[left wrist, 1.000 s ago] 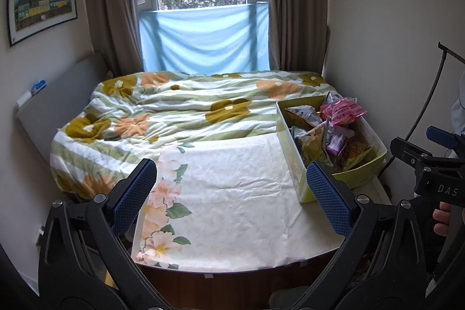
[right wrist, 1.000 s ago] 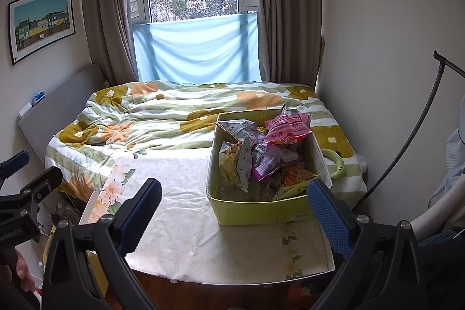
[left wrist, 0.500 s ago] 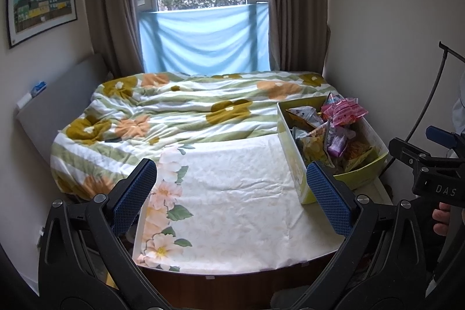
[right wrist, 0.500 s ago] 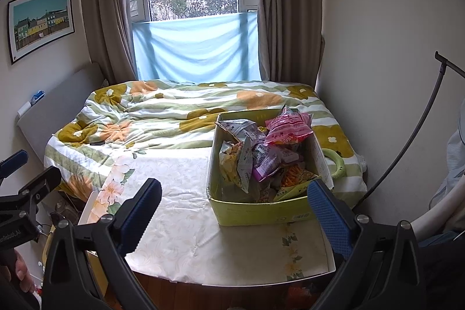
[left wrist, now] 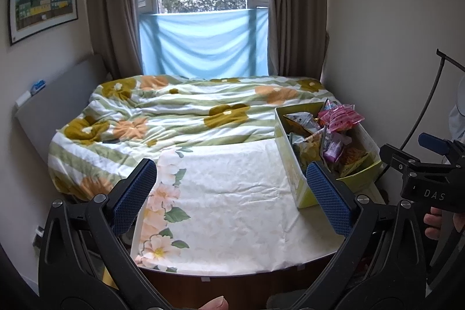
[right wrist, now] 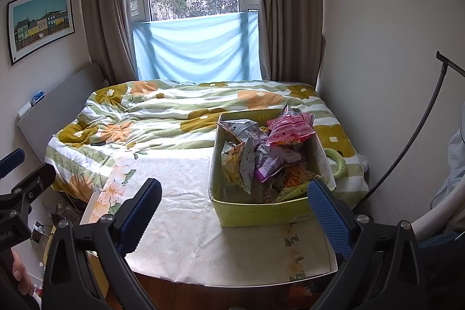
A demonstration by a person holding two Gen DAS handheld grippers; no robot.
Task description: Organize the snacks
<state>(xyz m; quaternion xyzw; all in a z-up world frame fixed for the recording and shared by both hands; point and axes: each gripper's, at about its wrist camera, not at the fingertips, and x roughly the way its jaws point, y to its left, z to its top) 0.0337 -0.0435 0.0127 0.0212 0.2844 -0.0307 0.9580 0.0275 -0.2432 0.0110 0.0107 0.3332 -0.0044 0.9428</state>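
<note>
A yellow-green cardboard box (right wrist: 263,212) (left wrist: 293,167) full of snack packets stands on the right half of a cloth-covered table. A pink packet (right wrist: 290,127) (left wrist: 340,116) lies on top of the pile, with purple (right wrist: 267,164) and yellow (right wrist: 232,167) packets below it. My right gripper (right wrist: 232,211) is open, held short of the box's near wall, nothing between its blue pads. My left gripper (left wrist: 232,193) is open over the bare cloth to the box's left, also holding nothing.
The white floral tablecloth (left wrist: 226,202) covers the table in front of a bed with a green and orange flowered duvet (left wrist: 180,112). A wall is close on the right. A green ring (right wrist: 337,164) lies behind the box. A black curved rod (right wrist: 407,141) stands at the right.
Both views have shifted very slightly; the grippers stay open and the box and packets have not moved.
</note>
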